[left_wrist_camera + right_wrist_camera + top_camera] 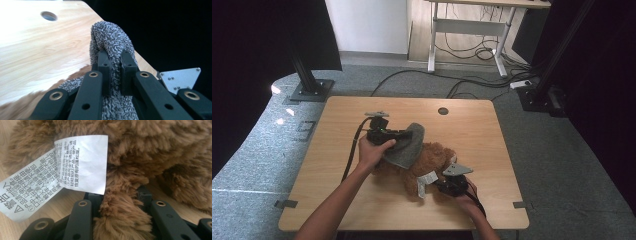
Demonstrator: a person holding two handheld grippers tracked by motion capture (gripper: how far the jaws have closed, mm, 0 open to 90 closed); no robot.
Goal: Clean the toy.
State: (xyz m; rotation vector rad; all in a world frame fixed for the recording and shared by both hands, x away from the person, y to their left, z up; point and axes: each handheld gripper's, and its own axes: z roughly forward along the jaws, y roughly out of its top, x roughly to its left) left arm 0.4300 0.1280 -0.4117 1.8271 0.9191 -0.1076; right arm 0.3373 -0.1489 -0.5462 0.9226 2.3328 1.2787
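Grey cloth (110, 37) pinched between left gripper (115, 66) jaws, draped over brown plush toy (432, 160). Right gripper (120, 197) clamped on plush limb; care label (75, 162) just beside it.

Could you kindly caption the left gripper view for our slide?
Left tool shut on a grey cloth above the wooden table.

Grey carpet floor (562, 150), white desk (472, 25) behind.
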